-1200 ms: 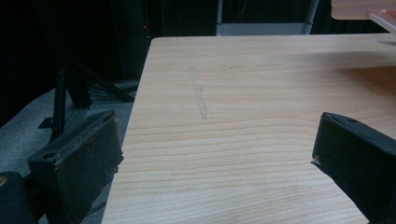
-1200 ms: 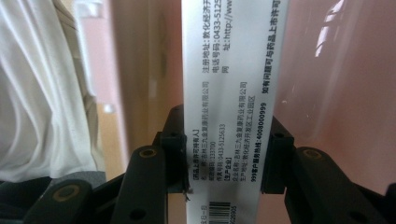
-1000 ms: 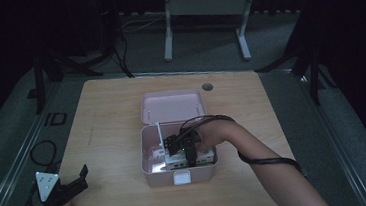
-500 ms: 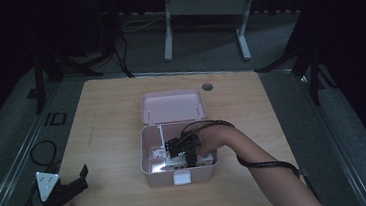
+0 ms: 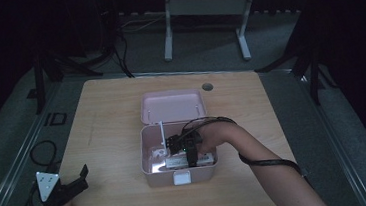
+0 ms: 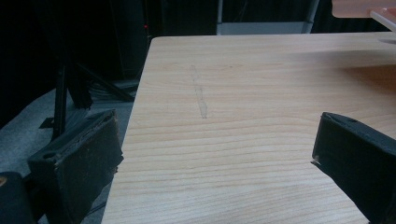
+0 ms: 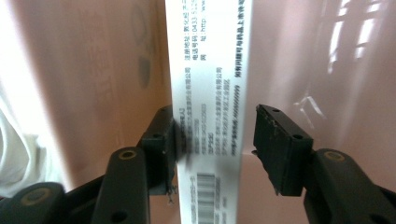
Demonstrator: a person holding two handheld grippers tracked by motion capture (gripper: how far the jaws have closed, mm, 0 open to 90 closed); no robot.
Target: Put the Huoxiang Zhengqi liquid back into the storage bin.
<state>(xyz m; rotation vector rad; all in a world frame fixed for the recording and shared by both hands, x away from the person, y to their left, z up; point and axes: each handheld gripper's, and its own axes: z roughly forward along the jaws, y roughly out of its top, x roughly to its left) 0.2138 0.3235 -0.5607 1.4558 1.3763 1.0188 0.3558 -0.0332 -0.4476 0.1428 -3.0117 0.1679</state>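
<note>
Pink plastic open box (image 5: 151, 151), near the wooden tabletop's (image 5: 107, 119) front edge, receives the right gripper (image 7: 215, 140), jaws narrowly straddling a white printed carton (image 7: 210, 60). Left gripper (image 5: 65, 188) rests wide open at the front-left corner.

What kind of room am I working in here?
Probably a dim lab or recording studio: a lone wooden table on grey floor, black stands with trailing cables behind it, and another desk's metal legs beyond.

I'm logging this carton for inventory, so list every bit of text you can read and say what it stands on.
"0433" and "http": partial strings among small Chinese print on the white carton between the right gripper jaws, inside the pink box.
Remaining Chinese lines on that carton: too blurred to read.
Barcode at the carton's lower end: digits unreadable.
Nothing readable on the wooden table.
</note>
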